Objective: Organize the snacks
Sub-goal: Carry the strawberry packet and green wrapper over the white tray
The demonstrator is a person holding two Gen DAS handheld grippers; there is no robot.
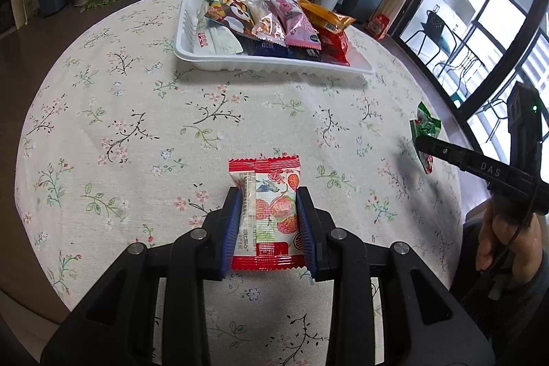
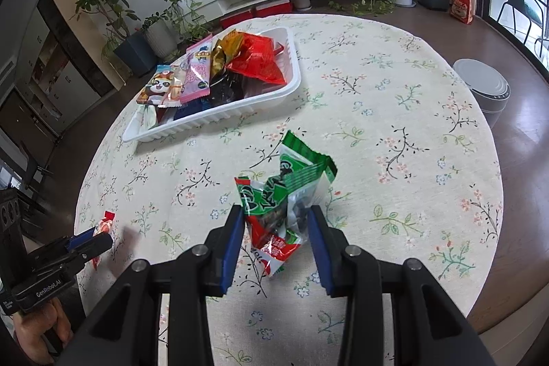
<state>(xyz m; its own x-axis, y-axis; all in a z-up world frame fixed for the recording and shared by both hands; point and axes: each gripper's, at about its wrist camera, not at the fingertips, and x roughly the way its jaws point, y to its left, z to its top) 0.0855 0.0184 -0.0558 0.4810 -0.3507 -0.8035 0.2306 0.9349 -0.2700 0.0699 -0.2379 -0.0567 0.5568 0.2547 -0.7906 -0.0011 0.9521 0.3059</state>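
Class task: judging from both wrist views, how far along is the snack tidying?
Done: many packets already lie piled in the white tray. In hand: the left gripper is shut on a red lychee-print packet, and the right gripper is shut on a green and red packet. Left: both packets must reach the tray; no other loose snacks show on the floral tablecloth.

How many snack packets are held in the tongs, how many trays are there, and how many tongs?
Snack packets in tongs: 2, the strawberry packet and the green packet
White tray: 1
Tongs: 2, left tongs and right tongs
Total: 5
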